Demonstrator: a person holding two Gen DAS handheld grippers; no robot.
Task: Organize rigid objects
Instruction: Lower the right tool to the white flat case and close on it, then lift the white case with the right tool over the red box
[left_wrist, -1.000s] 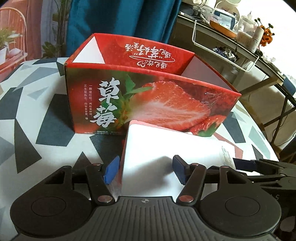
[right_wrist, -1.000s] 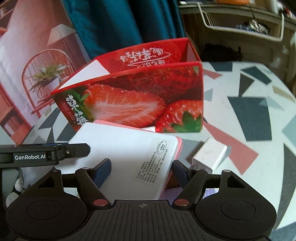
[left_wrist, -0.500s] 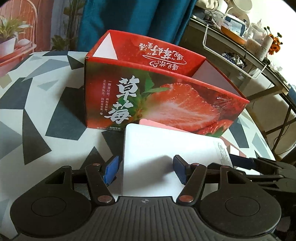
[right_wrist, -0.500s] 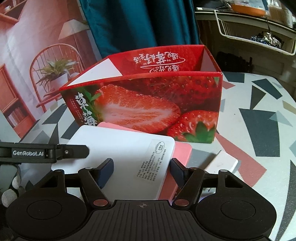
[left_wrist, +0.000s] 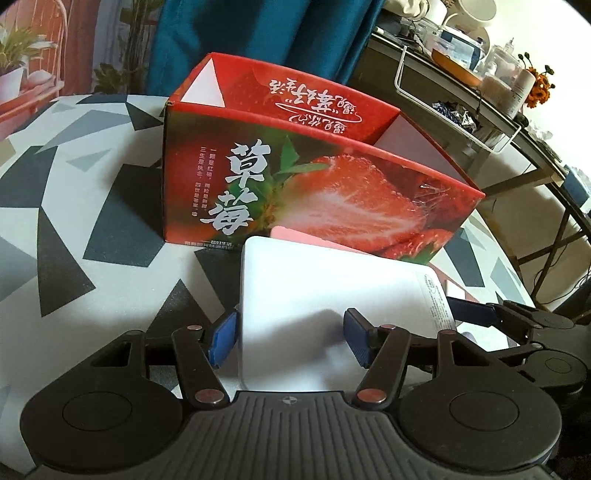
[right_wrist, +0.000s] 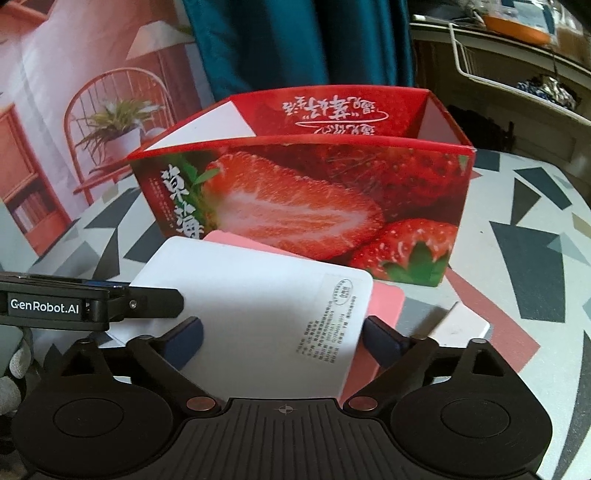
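- Left gripper (left_wrist: 290, 338): its jaws straddle the near-left part of the white power bank (left_wrist: 332, 306), the left pad at its edge, the right pad over its top face; whether they pinch it I cannot tell.
- Right gripper (right_wrist: 282, 341): its jaws have just been opening and stand apart, the white power bank's labelled end between them, unpressed.
- The power bank lies on a pink slab (right_wrist: 384, 306), just before the strawberry box (right_wrist: 314, 199).
- A small white block (right_wrist: 461, 326) rests on the patterned bench (right_wrist: 535, 280), right of the slab.
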